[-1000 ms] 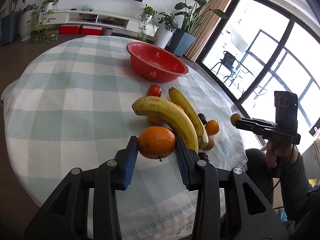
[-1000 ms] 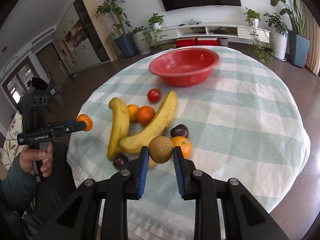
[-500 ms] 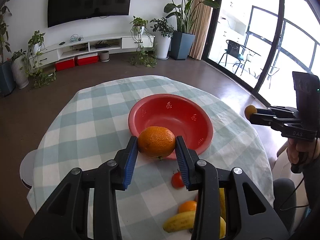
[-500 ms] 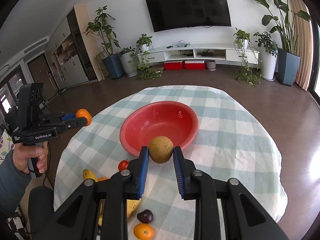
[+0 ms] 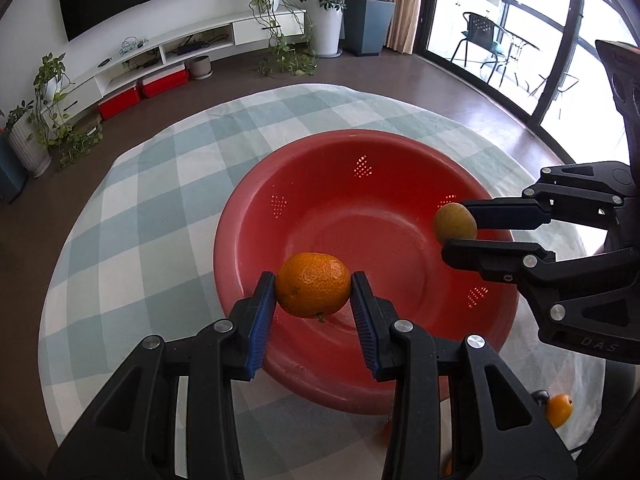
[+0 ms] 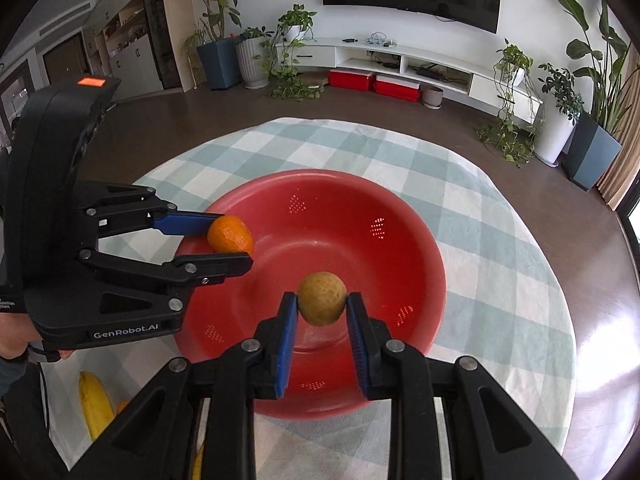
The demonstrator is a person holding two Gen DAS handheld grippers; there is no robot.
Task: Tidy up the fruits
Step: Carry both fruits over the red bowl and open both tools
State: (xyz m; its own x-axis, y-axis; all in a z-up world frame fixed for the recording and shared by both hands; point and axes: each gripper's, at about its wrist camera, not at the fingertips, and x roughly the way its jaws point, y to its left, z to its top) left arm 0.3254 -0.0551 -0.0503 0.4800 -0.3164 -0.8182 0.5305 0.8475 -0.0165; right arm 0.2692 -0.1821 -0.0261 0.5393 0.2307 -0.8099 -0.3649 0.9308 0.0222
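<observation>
Left claw (image 5: 313,303) grips the orange (image 5: 313,290) above the red bowl's (image 5: 320,172) near-left rim; right claw (image 6: 322,311) clamps the brown fruit (image 6: 322,298) above its middle, nearer the drop.

Left hand-held gripper (image 5: 313,289) and right hand-held gripper (image 6: 322,299), both clamped, angled downward.

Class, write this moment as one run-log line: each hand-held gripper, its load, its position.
left hand-held gripper: shut on orange, over red bowl | right hand-held gripper: shut on brownish fruit, over bowl | bowl: empty
</observation>
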